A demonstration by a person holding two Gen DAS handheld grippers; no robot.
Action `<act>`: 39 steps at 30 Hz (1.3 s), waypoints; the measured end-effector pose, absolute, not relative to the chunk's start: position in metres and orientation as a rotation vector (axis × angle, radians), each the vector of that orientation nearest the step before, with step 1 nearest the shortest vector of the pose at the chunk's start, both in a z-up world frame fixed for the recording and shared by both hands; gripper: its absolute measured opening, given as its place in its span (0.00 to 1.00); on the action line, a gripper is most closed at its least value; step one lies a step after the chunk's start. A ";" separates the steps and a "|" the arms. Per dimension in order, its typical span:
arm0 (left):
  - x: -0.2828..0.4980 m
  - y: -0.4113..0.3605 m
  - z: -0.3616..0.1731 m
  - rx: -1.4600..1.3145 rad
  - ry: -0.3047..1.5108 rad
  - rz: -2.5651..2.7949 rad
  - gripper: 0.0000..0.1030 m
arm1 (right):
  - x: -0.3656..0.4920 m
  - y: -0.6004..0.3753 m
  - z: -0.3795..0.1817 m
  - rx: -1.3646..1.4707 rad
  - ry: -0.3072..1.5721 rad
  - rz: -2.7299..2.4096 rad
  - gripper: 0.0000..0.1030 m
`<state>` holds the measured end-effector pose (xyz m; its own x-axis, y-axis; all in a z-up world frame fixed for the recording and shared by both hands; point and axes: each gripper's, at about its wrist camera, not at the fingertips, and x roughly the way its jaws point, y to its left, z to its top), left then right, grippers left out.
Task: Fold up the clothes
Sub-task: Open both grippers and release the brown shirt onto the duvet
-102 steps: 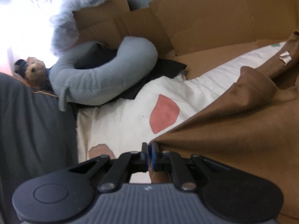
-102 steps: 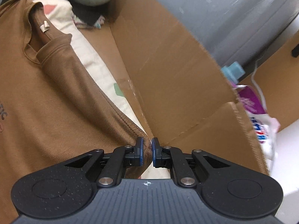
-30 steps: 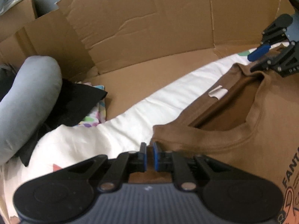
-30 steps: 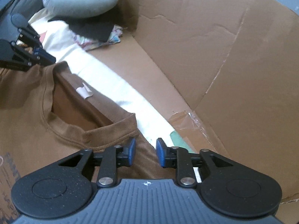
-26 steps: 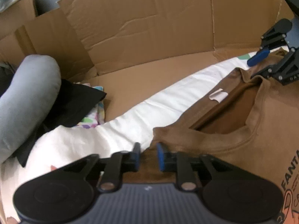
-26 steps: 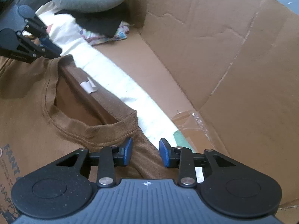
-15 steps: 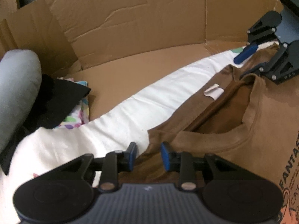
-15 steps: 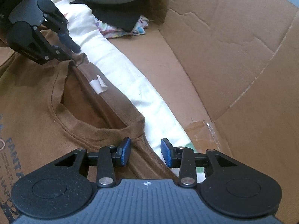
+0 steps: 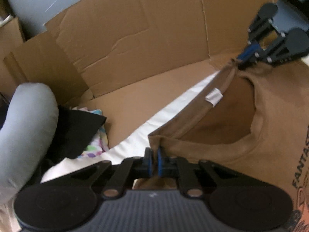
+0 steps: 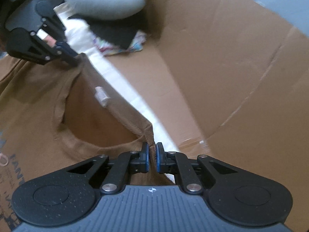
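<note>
The brown T-shirt (image 9: 270, 119) lies spread on the white sheet (image 9: 143, 137), collar facing the cardboard wall (image 9: 135, 38). My left gripper (image 9: 154, 159) has just closed and pinches one shoulder corner; my right gripper (image 10: 152, 157) has just clamped the other. Neck label (image 10: 101, 95) sits between them.

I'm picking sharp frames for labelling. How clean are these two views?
Left wrist view: soft, motion-smeared, shirt print barely readable, cardboard wall bowed by the fisheye. Right wrist view: blurrier toward the top, grey pillow streaked, near claw sharp.
</note>
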<state>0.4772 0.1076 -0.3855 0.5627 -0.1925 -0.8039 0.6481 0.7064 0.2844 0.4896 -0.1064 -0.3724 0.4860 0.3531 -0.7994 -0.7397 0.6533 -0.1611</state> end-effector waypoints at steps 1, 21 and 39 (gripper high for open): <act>0.477 0.103 -0.390 0.630 0.842 -0.525 0.06 | 0.490 -0.104 -0.375 -0.542 0.818 0.692 0.06; 0.451 0.099 -0.349 0.438 0.881 -0.411 0.46 | 0.454 -0.164 -0.327 -0.305 0.880 0.517 0.45; 0.378 0.056 -0.227 0.364 0.920 -0.343 0.70 | 0.345 -0.259 -0.161 -0.171 0.832 0.358 0.48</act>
